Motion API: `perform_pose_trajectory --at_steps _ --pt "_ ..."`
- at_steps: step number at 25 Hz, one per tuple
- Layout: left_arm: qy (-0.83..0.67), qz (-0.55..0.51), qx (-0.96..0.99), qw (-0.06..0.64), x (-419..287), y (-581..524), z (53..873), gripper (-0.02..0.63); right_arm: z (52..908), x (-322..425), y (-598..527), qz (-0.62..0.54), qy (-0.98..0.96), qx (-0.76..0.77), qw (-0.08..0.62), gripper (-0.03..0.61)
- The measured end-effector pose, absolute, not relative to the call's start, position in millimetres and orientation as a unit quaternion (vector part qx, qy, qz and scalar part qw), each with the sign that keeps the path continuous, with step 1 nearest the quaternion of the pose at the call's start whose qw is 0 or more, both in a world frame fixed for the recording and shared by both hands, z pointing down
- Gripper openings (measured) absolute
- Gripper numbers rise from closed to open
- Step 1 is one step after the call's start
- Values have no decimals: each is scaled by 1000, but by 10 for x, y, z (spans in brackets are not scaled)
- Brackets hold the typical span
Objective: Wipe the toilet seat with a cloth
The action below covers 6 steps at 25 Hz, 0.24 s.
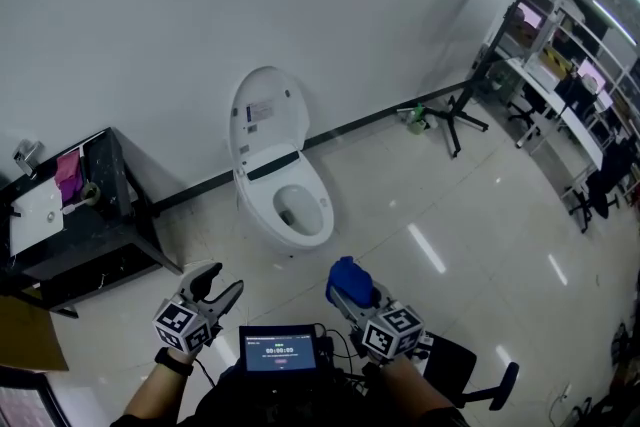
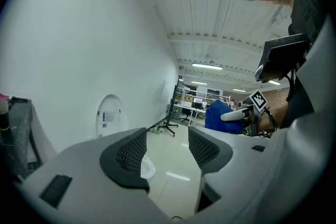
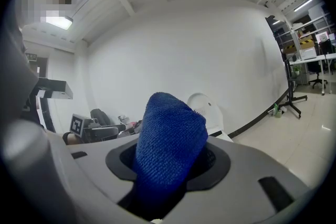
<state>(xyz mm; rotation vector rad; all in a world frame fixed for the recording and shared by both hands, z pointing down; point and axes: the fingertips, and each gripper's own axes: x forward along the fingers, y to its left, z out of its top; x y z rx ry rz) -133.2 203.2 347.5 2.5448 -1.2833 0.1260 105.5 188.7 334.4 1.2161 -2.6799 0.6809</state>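
A white toilet [image 1: 285, 200] stands against the far wall, its lid [image 1: 262, 115] raised and the seat [image 1: 322, 197] down around the bowl. It is small in the left gripper view as the toilet [image 2: 109, 118]. My right gripper [image 1: 346, 287] is held near my body, well short of the toilet, shut on a folded blue cloth [image 3: 169, 139] that shows in the head view as the blue cloth [image 1: 348, 277]. My left gripper [image 1: 218, 289] is beside it on the left, open, nothing between its fingers [image 2: 131, 157].
A dark stand [image 1: 95, 245] with a white basin [image 1: 35, 213] and a pink cloth [image 1: 68, 173] is left of the toilet. A tripod stand [image 1: 452, 115] sits at the wall to the right. Desks, shelves and chairs [image 1: 570, 105] fill the far right. A small screen [image 1: 278, 350] is mounted near my body.
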Motion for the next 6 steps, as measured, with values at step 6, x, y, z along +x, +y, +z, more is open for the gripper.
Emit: perform_pose_trajectory --at_steps 6 --pt "-450 39 880 144 -1270 2059 3496 258 3336 1137 1903 223 -888 398 55 215"
